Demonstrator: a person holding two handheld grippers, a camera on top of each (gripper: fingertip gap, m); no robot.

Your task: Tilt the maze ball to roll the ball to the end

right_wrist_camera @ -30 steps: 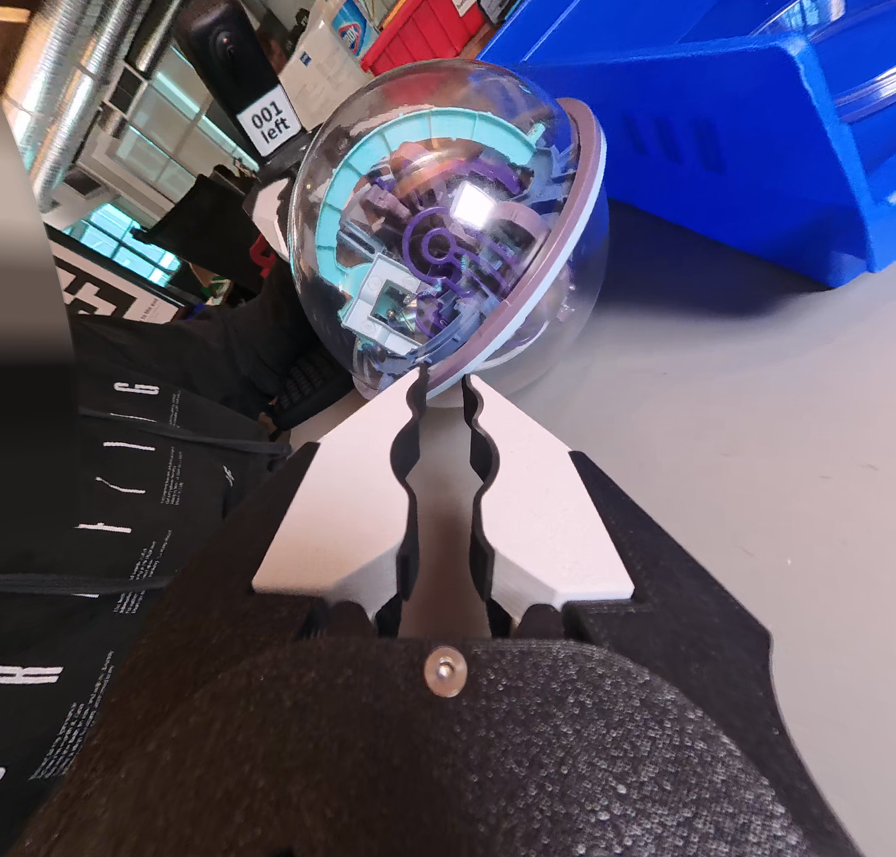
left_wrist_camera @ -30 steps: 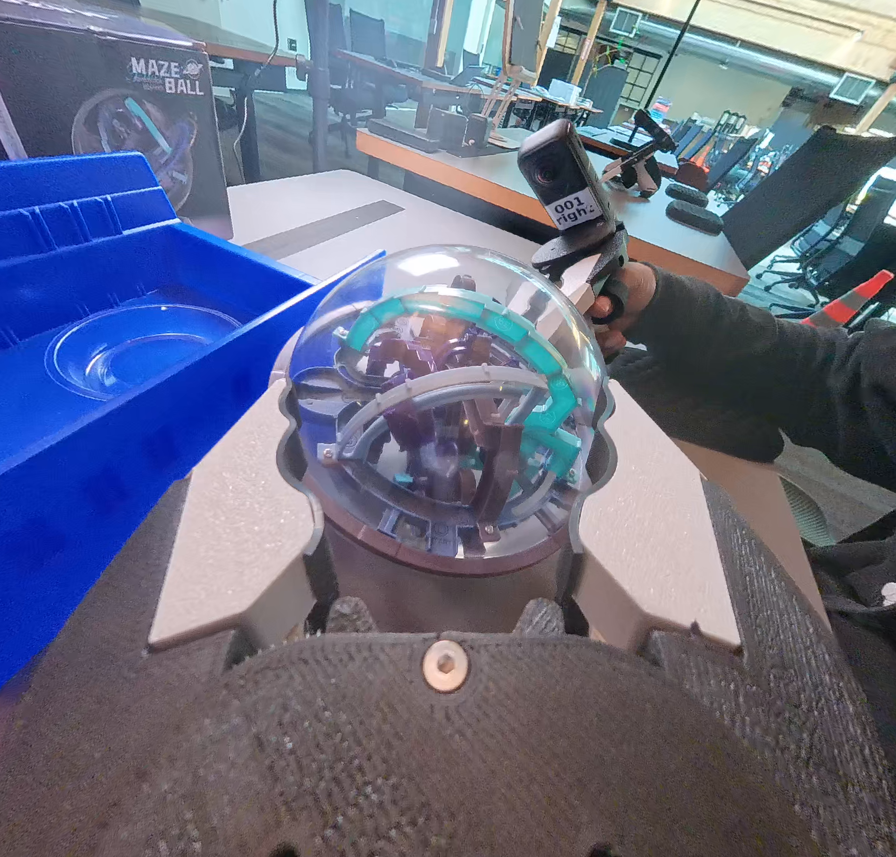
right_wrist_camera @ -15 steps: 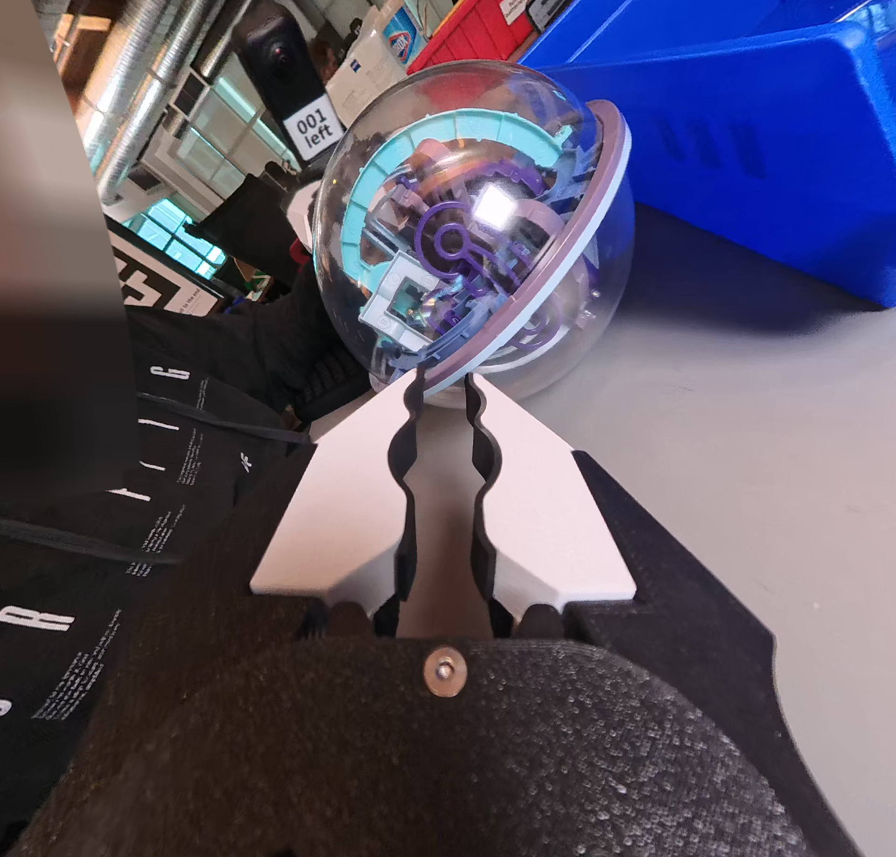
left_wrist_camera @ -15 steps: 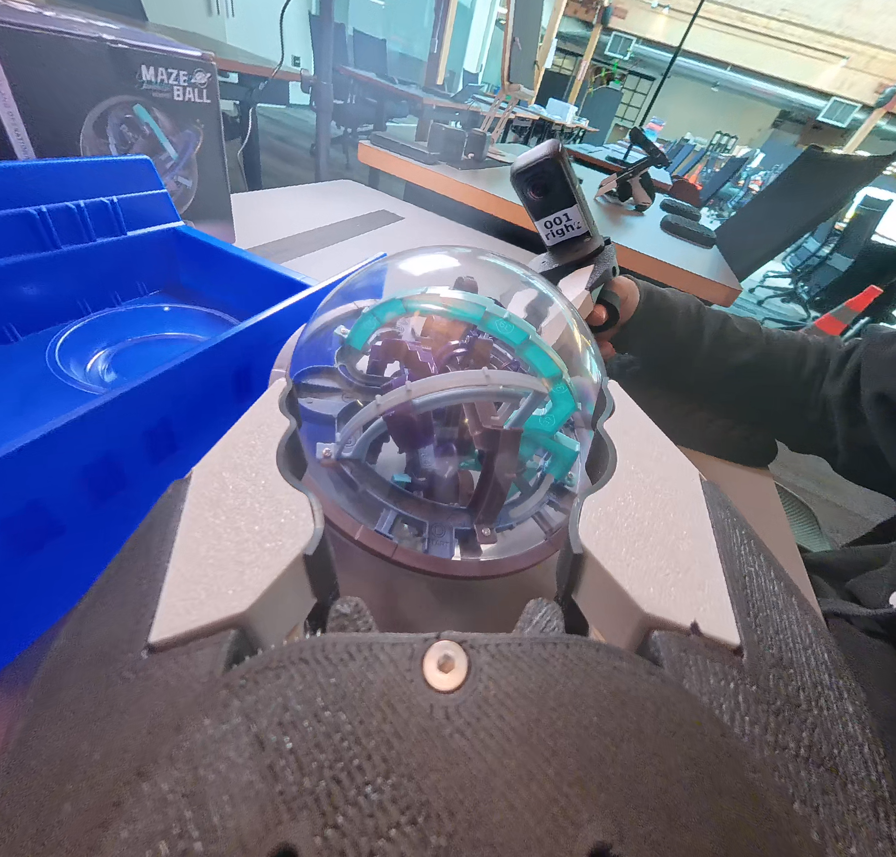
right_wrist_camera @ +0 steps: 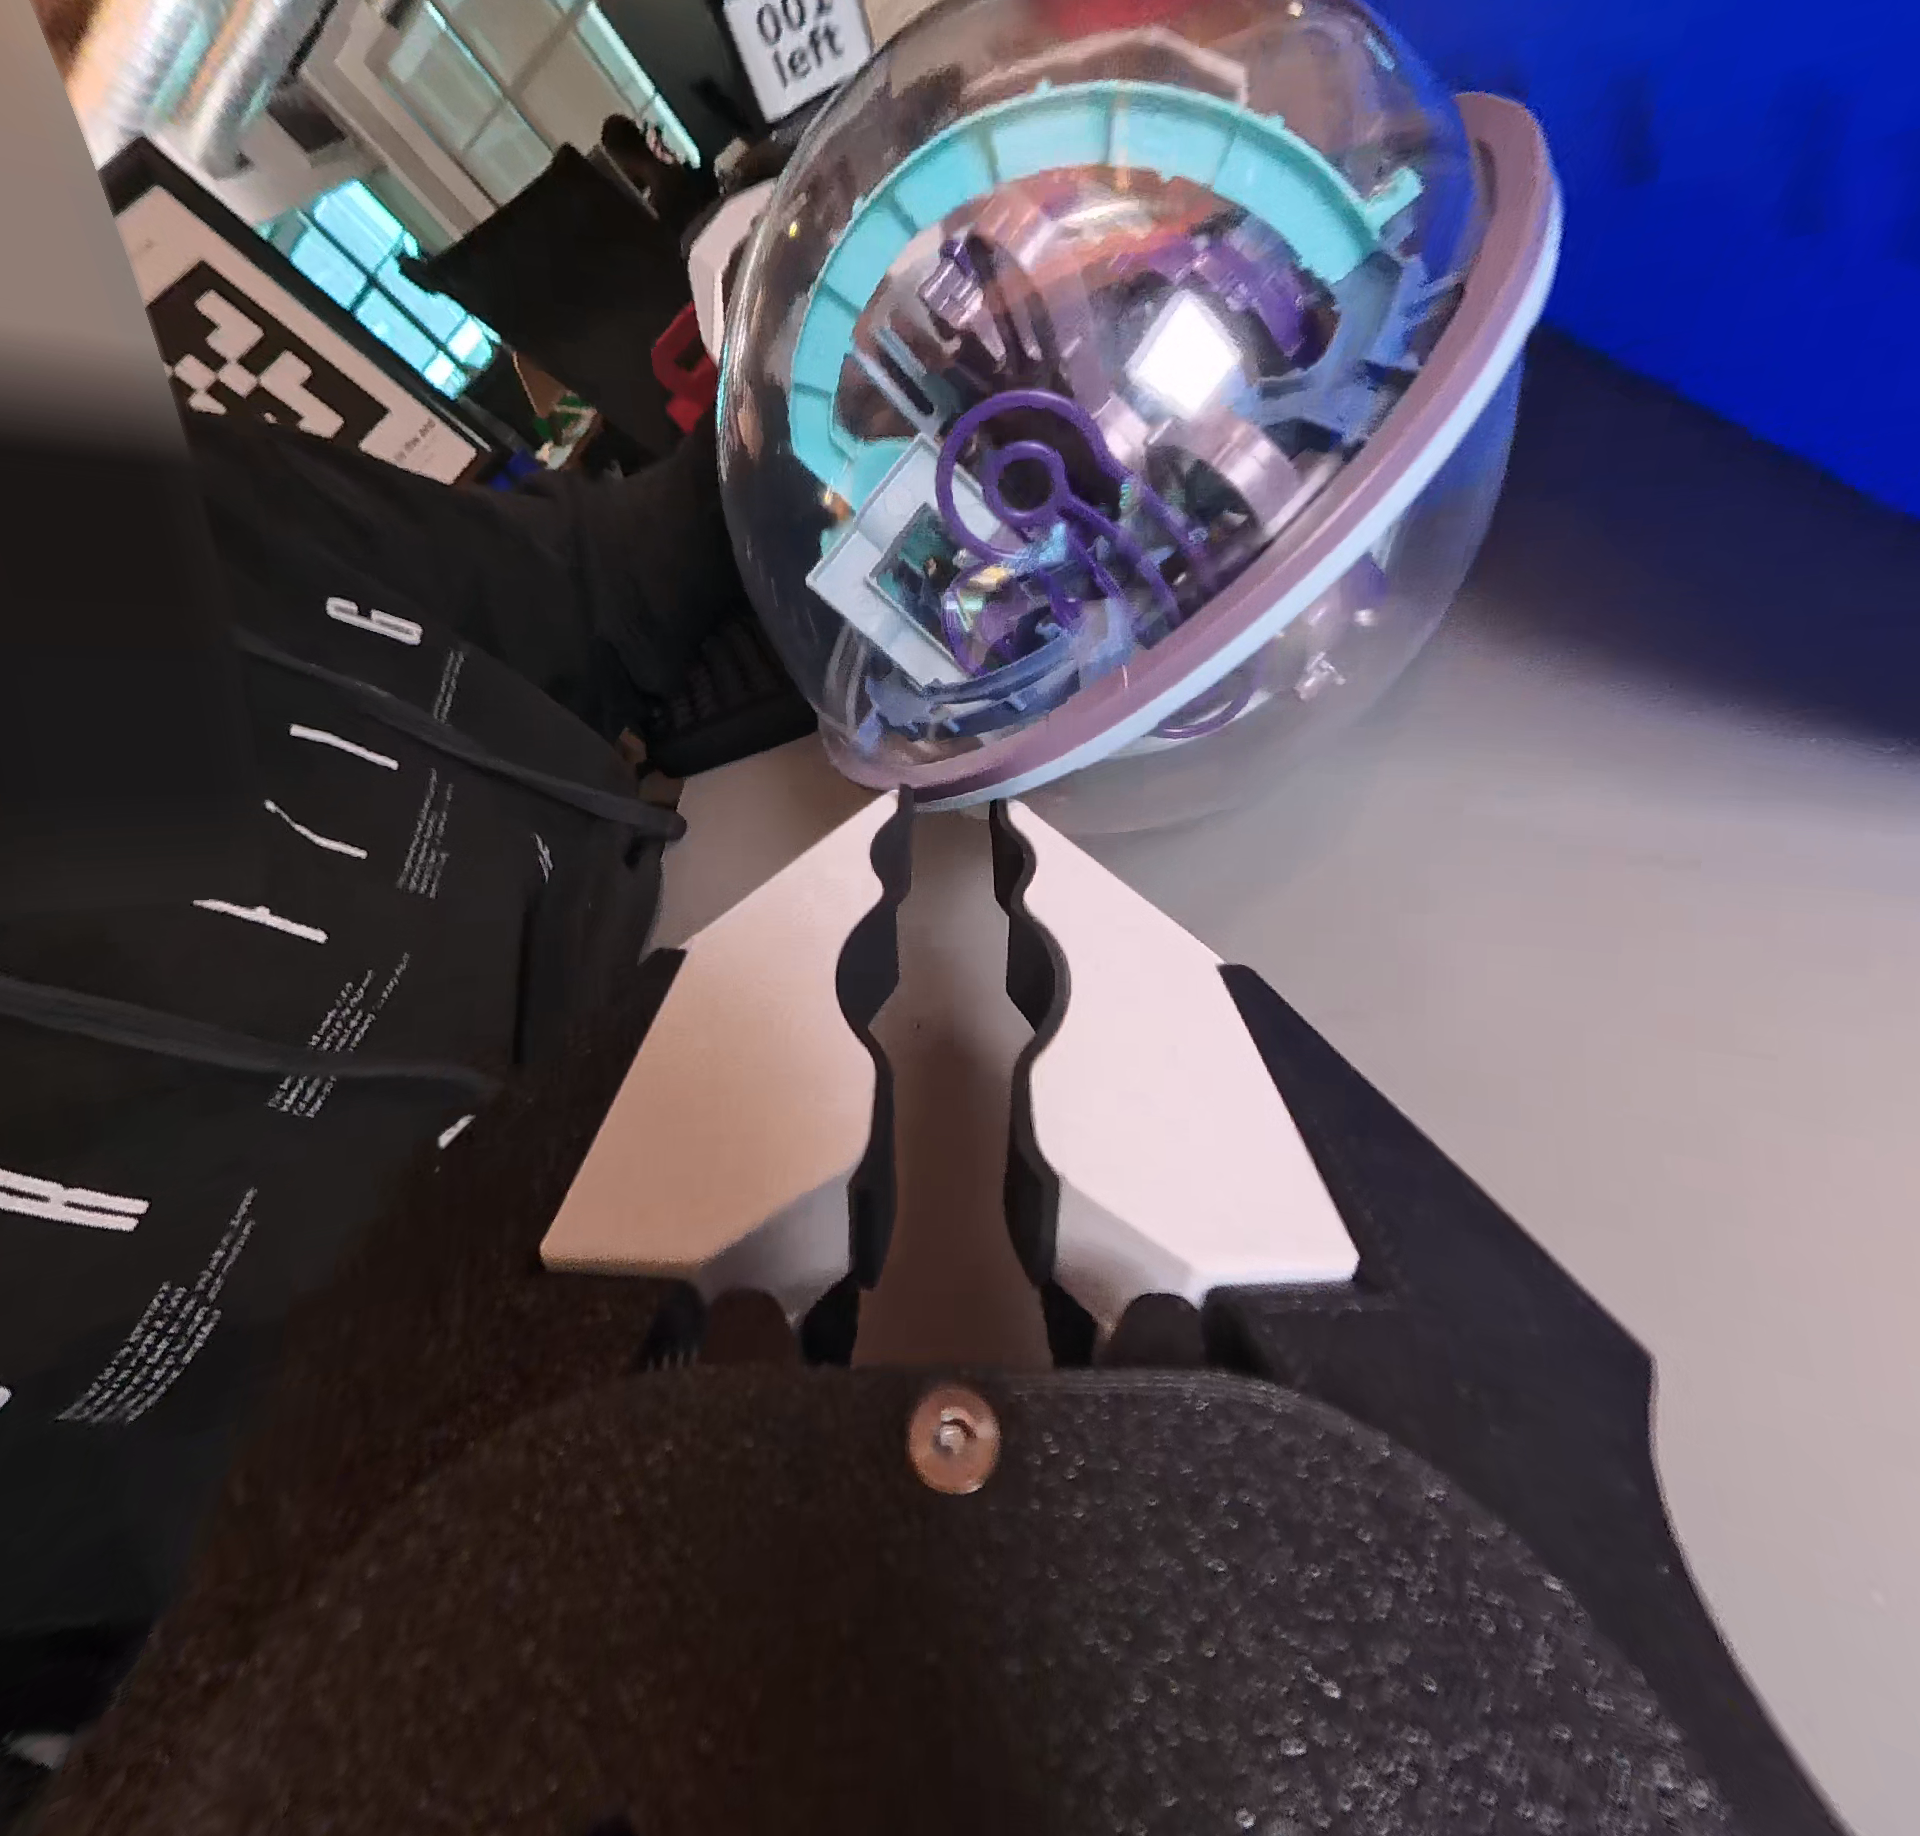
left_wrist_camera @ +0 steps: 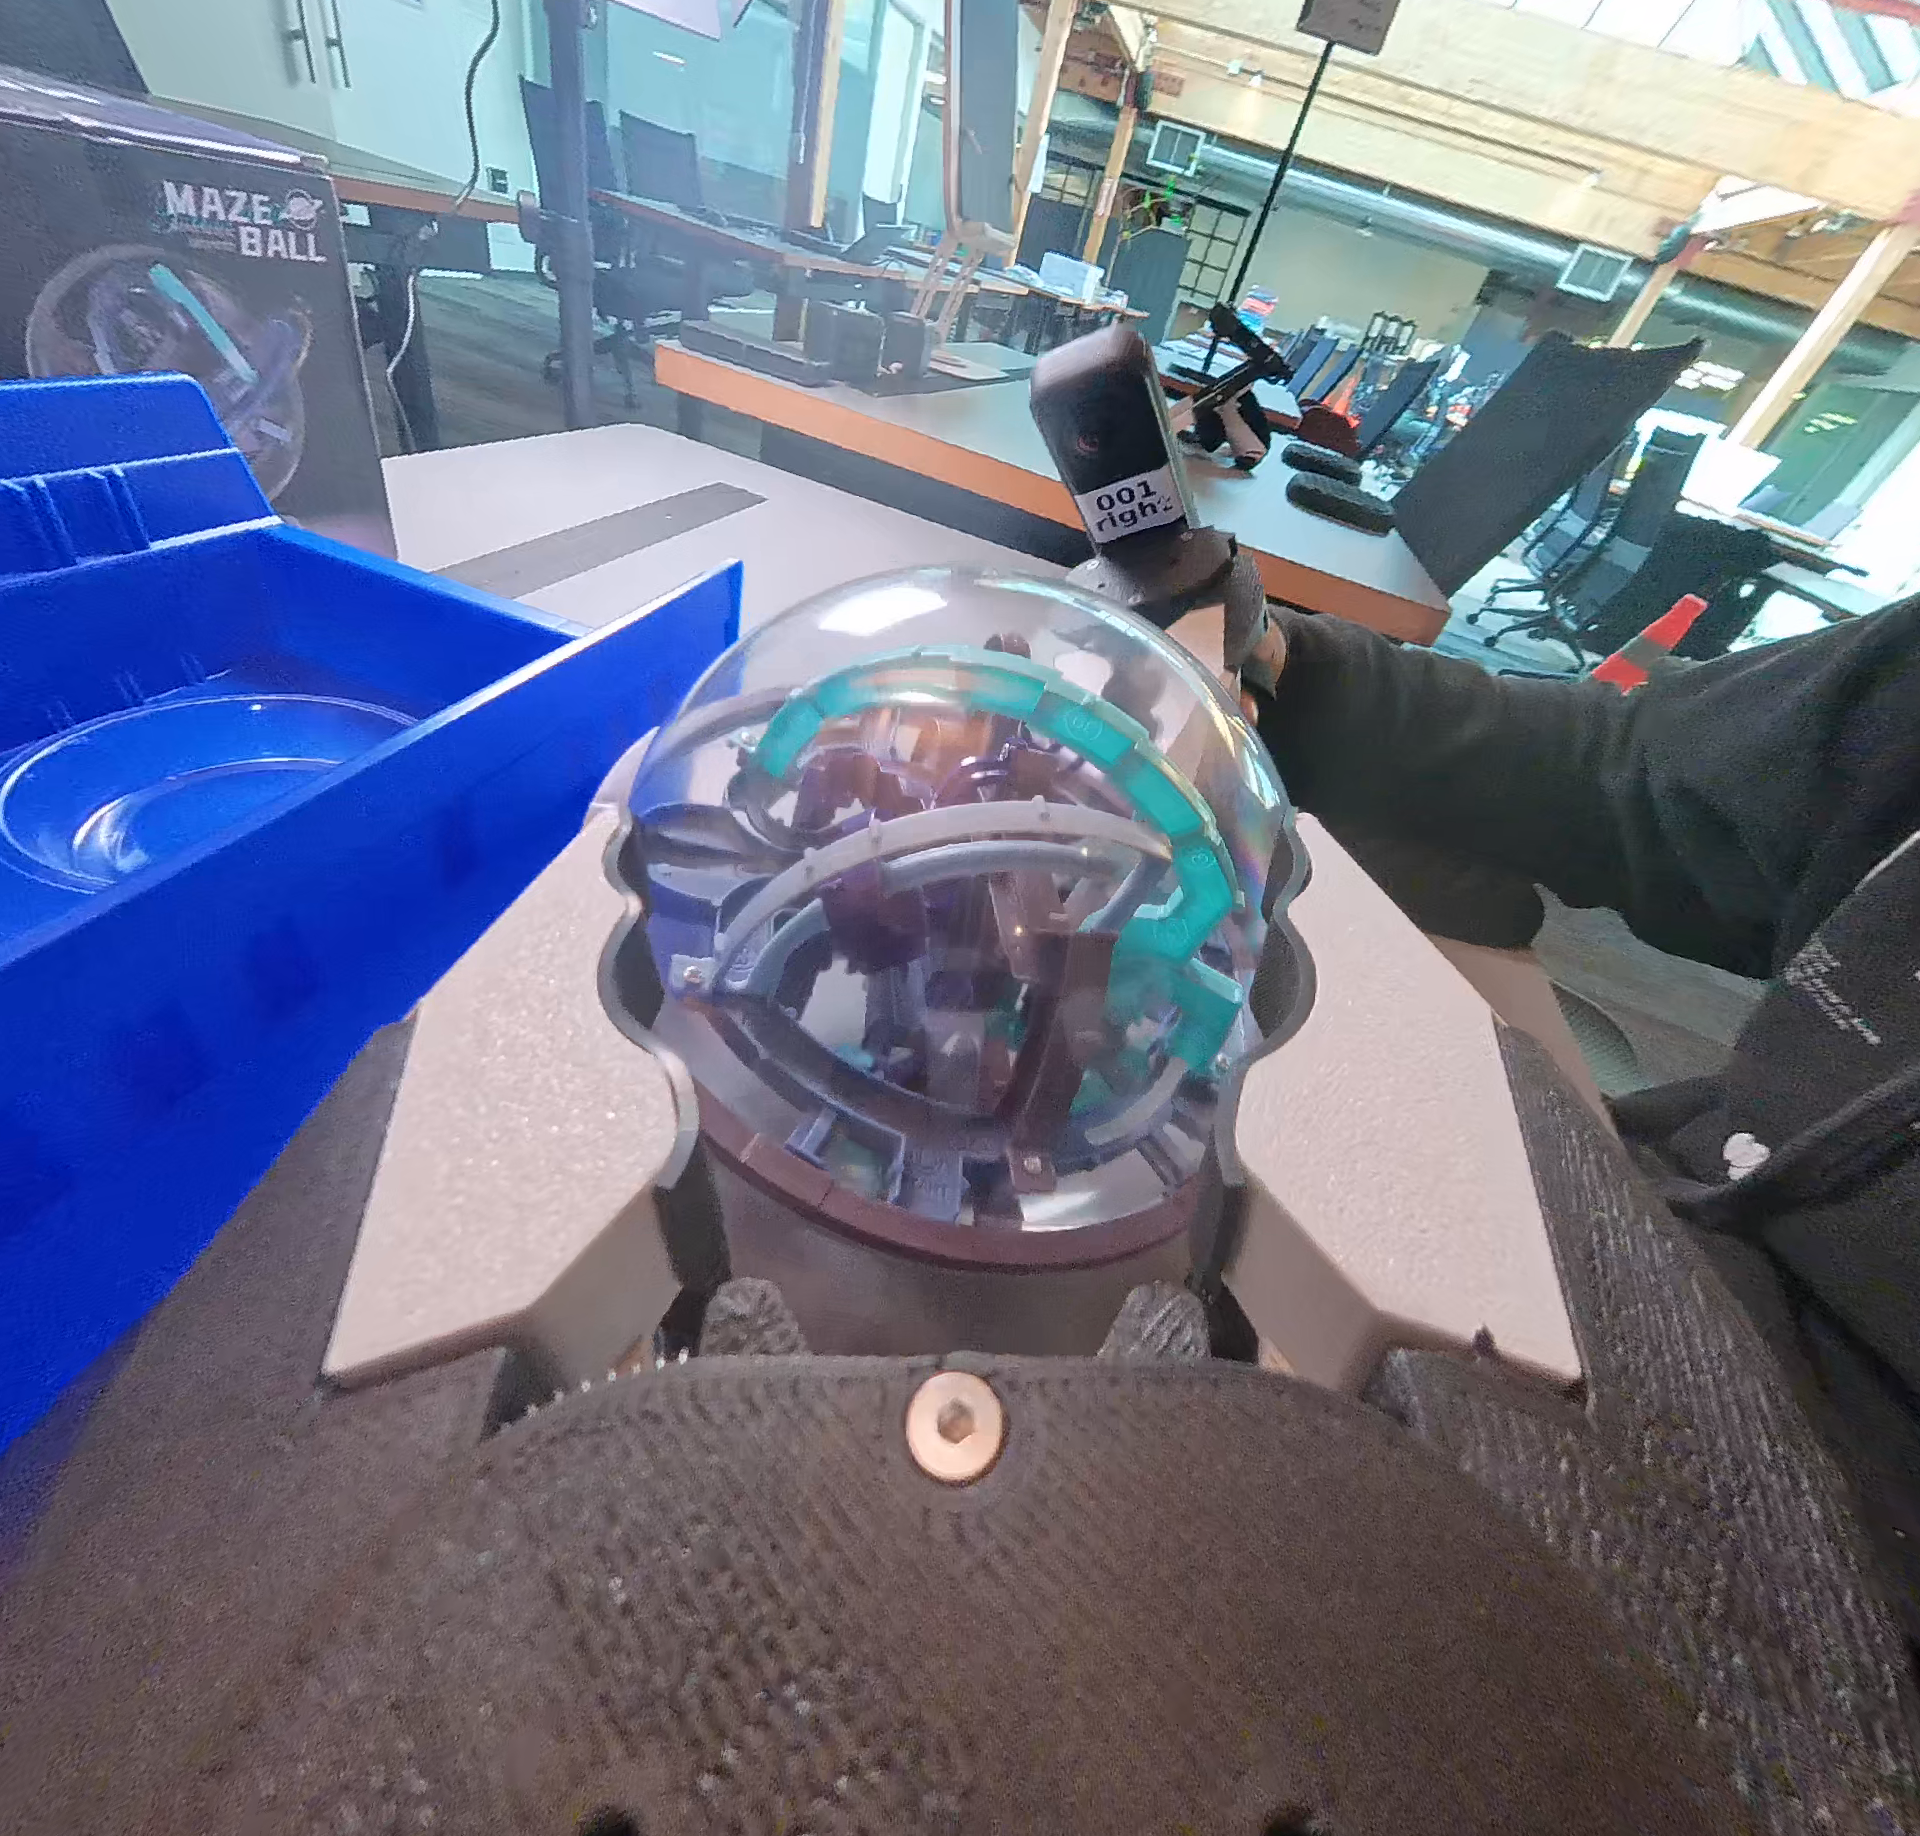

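On my left wrist view, the blue bin [left_wrist_camera: 312, 851] fills the left side of the frame with a clear dish [left_wrist_camera: 156, 799] inside it, and a dark printed box [left_wrist_camera: 187, 332] stands behind it at upper left. In the centre, my left gripper [left_wrist_camera: 956, 913] is spread wide and clamped on the maze ball [left_wrist_camera: 945, 903], both pads pressed against the sides of the clear sphere. To the upper right, the right gripper [left_wrist_camera: 1164, 581] sits behind the ball with a dark sleeve [left_wrist_camera: 1558, 789]. On my right wrist view, the maze ball [right_wrist_camera: 1132, 415] is at upper centre, tilted above the grey table [right_wrist_camera: 1558, 955]; my right gripper [right_wrist_camera: 951, 810] is nearly closed, its tips pinching the ball's purple rim [right_wrist_camera: 1351, 581].
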